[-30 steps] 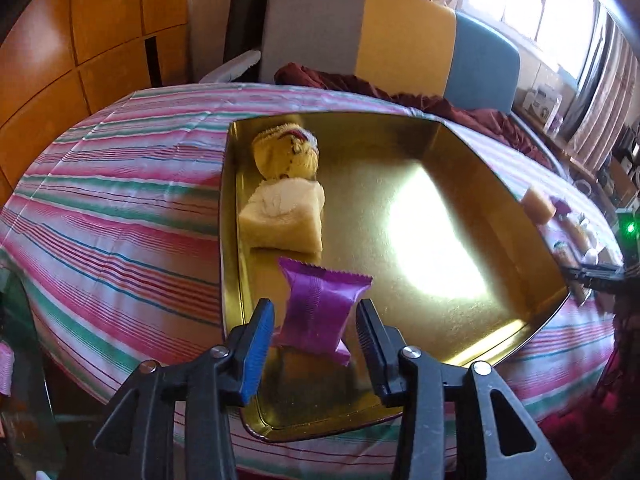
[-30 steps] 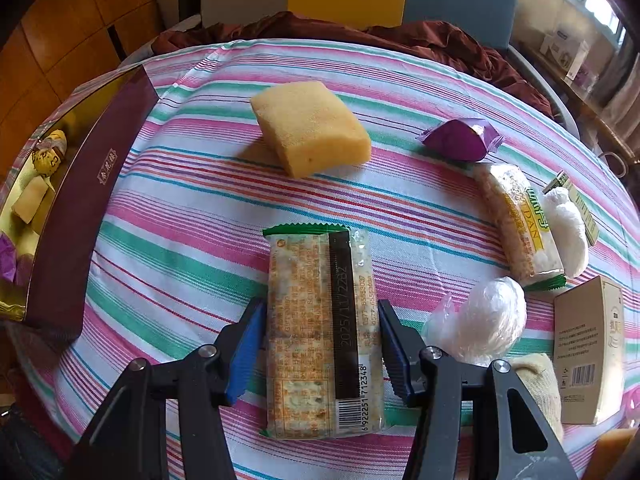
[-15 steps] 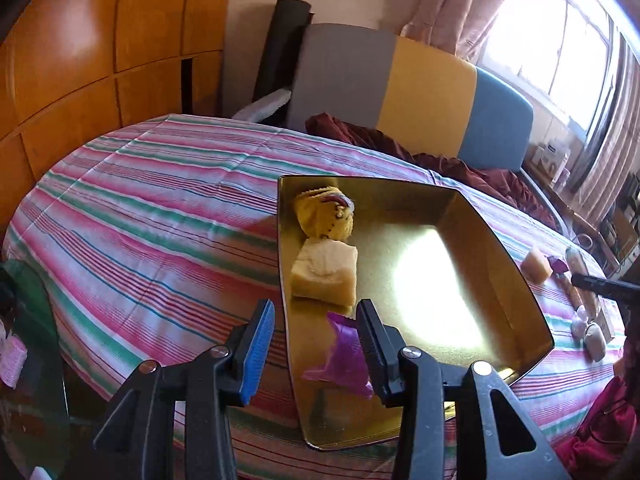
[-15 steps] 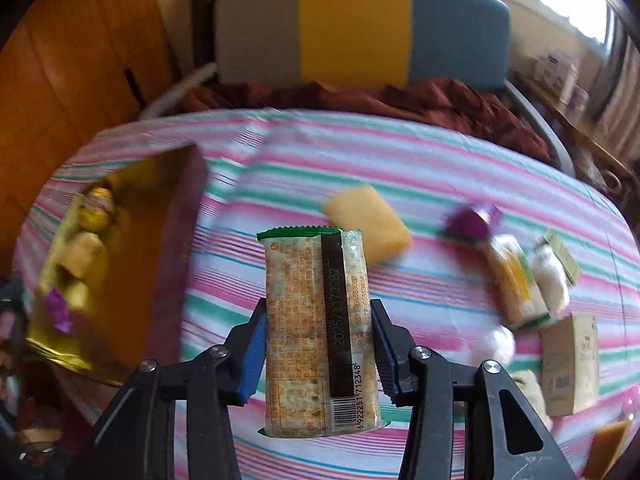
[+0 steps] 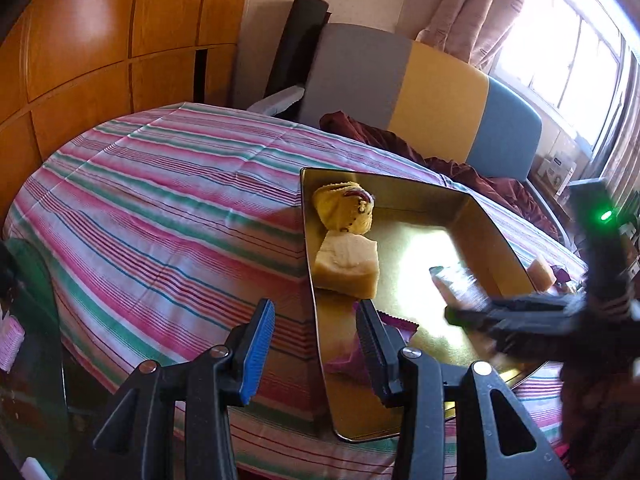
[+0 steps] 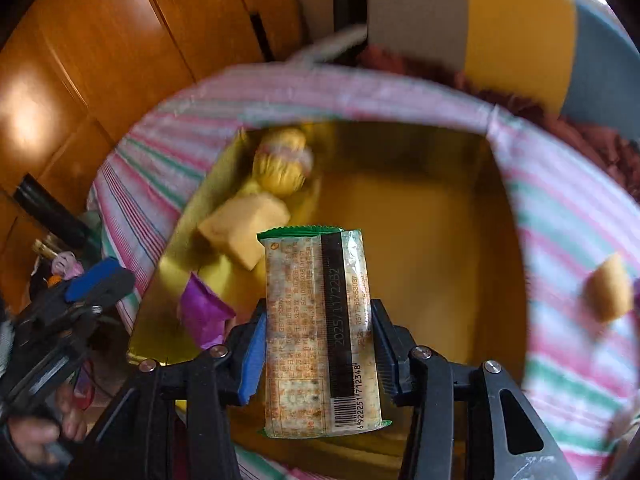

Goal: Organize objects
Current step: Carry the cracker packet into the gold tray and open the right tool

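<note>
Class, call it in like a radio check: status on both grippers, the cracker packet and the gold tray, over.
Right gripper shut on cracker packet, above gold tray. Left gripper open, empty, at the tray's near edge. Purple packet, sponge cake line left wall; middle bare.

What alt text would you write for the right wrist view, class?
The right gripper holds a cracker packet upright above a gold tray on a striped tablecloth. The tray contains a purple packet and two yellowish pastries.

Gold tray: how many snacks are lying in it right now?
3, along the tray's left wall: a yellow bun at the far end, a cake block beside it, a purple packet nearest. The left gripper partly hides that packet.
</note>
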Demonstrator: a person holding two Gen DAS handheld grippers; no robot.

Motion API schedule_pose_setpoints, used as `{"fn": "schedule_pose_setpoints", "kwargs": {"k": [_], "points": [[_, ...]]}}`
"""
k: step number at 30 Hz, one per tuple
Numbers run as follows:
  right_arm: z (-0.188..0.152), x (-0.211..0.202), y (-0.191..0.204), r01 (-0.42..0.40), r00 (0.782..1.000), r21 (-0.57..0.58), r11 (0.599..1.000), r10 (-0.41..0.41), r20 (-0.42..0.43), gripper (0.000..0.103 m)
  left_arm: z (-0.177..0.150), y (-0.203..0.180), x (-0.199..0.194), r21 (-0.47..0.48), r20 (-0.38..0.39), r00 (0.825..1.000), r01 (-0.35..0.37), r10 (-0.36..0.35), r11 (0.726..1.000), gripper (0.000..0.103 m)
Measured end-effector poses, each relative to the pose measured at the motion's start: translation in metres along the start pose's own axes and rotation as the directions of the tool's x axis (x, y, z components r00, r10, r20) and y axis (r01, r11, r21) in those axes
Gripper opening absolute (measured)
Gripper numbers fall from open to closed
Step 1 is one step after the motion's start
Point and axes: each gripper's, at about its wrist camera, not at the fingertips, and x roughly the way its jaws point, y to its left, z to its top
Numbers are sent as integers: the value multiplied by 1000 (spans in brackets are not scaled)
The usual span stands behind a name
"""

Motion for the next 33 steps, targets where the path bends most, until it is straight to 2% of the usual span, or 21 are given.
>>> {"fn": "schedule_pose_setpoints", "kwargs": {"k": [2,4,10,21,28,33], "points": [[-6,15,8,-62,998,-6,998,61,-30,51,0,2,0,-4,2,1000,0,0,1000,43],[-11,23,17,-101,994,-11,995,101,-45,59,0,2,0,-5,1,1000,0,0,1000,43],[-19,22,25,-124,992,-31,992,123,-26,60,-1,0,2,6,-6,1000,-6,6,1000,43],[-26,-19,7,-24,995,-1,1000,24,94,75,-1,-23,-8,83,23,1000,-21,20,996,43],[-34,-52,-15,37,983,15,999,-39,180,85,-1,-42,-15,145,39,999,-12,6,989,43],[-45,-77,-47,72,972,75,995,-86,218,86,-3,-56,-16,183,31,999,15,-21,983,43]]}}
